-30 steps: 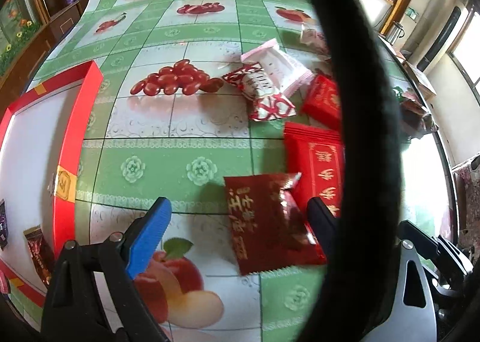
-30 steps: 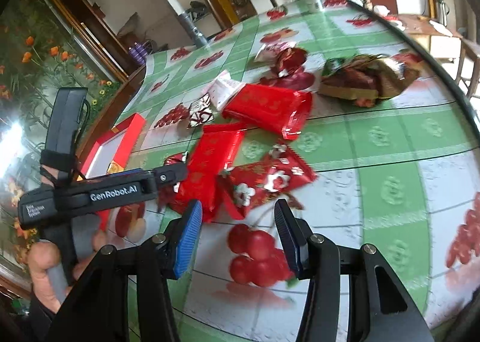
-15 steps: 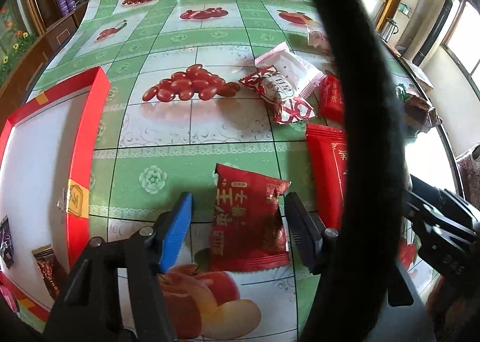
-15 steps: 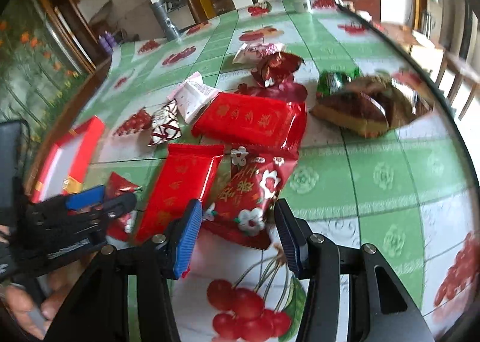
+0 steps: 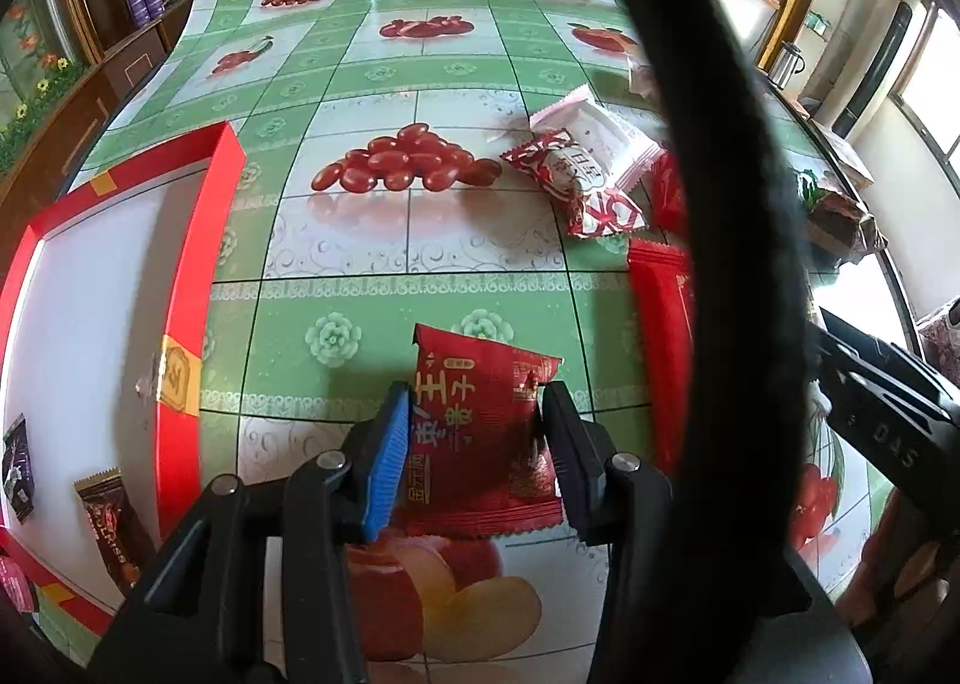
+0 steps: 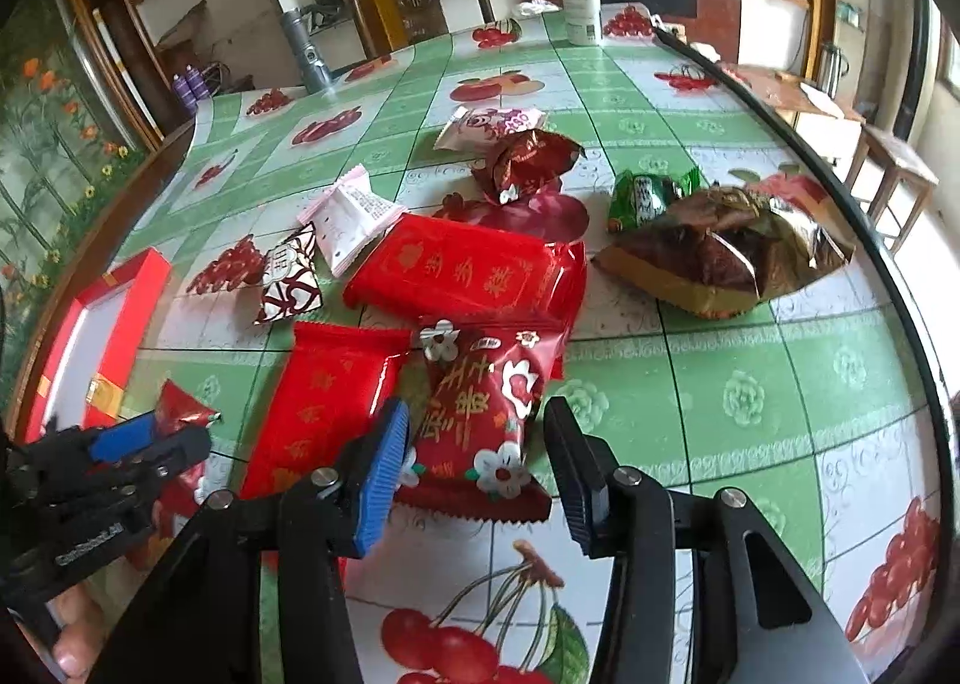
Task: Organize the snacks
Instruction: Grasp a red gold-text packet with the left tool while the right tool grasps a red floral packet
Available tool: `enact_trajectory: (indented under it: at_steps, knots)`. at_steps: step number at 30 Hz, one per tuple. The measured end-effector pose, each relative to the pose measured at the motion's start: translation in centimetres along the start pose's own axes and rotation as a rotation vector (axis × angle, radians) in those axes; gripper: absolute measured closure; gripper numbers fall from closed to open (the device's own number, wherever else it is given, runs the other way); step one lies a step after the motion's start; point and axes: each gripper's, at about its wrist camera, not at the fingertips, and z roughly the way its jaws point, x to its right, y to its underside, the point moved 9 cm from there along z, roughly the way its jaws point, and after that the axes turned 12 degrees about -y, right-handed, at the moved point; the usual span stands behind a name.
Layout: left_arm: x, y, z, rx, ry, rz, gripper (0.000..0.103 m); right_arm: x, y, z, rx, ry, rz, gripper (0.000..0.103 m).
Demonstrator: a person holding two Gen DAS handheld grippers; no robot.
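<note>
Item: red snack packet (image 5: 480,426), right of red tray (image 5: 198,288), left gripper (image 5: 477,444) closing onto it for transfer; right gripper (image 6: 474,456) closing around flowered packet (image 6: 480,420), right pad apart.

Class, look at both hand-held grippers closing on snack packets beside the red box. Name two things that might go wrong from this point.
1. The left hand-held gripper is closing on a puffy dark red packet; the slick wrapper may slip or crush.
2. The right hand-held gripper is closing on a flowered packet that overlaps a long red packet, so lifting it may drag that neighbour, far from the red box.
</note>
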Motion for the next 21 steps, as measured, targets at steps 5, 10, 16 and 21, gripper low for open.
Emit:
enact_trajectory:
  at_steps: [5,10,16,21]
  knots:
    - [-0.4,0.4,-0.4,0.012,-0.006,-0.004,0.064,0.2,0.6,-0.9,0.016,-0.005,-0.023,0.067]
    - [-0.9,0.9,-1.3,0.024,-0.014,-0.008,0.065,0.0,1.4,-3.3,0.049,-0.035,-0.027,0.068]
    - [-1.4,1.3,-3.4,0.052,-0.019,-0.023,0.065,-1.4,1.5,-5.7,0.081,-0.088,-0.039,0.068]
    - [-1.9,1.3,-5.9,0.107,-0.055,-0.025,0.065,-3.6,1.9,-6.6,0.09,-0.148,-0.07,0.068]
